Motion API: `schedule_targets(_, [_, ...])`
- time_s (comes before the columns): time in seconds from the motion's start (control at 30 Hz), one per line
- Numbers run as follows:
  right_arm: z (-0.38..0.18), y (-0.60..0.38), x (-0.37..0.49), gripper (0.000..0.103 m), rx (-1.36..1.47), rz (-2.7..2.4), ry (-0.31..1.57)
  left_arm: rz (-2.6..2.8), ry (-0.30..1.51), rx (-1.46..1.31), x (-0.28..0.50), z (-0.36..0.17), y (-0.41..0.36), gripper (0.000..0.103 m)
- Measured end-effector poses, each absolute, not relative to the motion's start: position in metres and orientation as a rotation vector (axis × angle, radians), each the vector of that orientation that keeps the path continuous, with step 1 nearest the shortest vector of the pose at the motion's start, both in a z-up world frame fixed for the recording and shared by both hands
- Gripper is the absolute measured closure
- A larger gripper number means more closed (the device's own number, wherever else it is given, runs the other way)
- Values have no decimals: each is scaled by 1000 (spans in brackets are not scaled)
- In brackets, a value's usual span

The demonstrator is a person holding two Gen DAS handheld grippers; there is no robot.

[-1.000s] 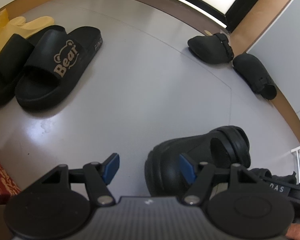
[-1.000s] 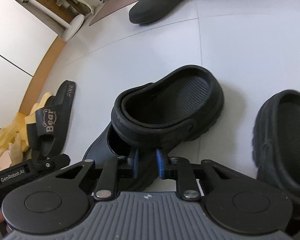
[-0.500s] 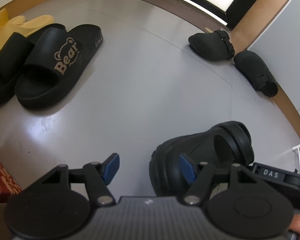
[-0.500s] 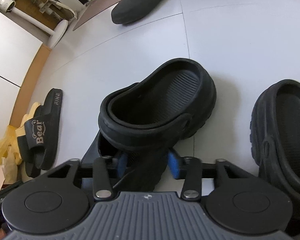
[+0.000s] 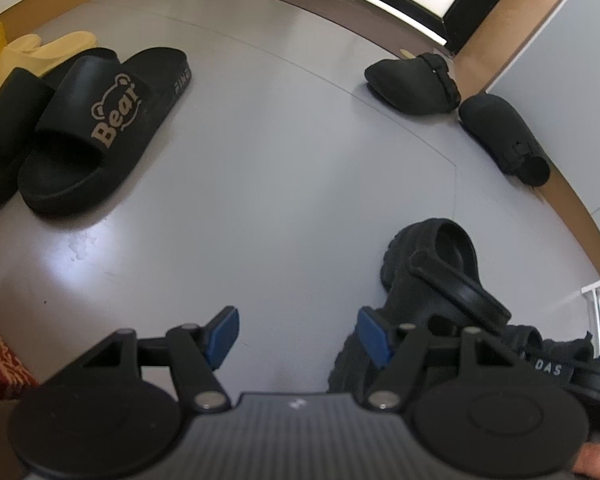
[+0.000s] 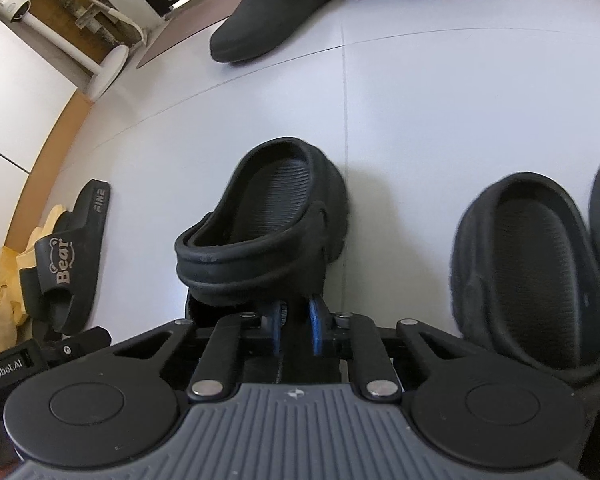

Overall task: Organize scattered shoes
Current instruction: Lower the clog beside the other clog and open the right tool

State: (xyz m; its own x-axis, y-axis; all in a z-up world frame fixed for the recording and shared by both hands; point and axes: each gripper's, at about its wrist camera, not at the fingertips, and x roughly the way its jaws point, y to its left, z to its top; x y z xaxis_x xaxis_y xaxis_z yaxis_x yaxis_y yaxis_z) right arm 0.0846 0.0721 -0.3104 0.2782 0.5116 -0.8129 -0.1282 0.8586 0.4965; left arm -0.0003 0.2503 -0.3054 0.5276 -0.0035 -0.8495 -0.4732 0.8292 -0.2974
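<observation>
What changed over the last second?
The right gripper opened, re-closed on the black clog heel strap, and the clog tipped up, swinging right in the left view. The left gripper stayed open and empty; the Bear slide and far clogs unmoved.

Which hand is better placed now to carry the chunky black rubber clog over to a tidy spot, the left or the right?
The right. The right claw is already shut on the heel strap of the chunky black rubber clog. The left claw stands open over bare floor, holding nothing.
</observation>
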Motion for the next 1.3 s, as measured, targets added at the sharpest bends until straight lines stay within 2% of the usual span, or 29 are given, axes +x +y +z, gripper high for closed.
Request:
schedule_targets(1.03, [-303,30,39,90,296,273,1218,268,990,-551,3,-309,238,35])
schedule_targets(1.13, [-296,29,35,85,303,279,1209,268,987,-554,3,-308,238,35])
schedule_targets(1.23, [-287,28,30,74,279,276,1194,266,983,-559,3,-308,237,35])
schedule_targets(1.3, [-285,27,27,46,298,292,1201,263,983,-562,3,-308,236,35])
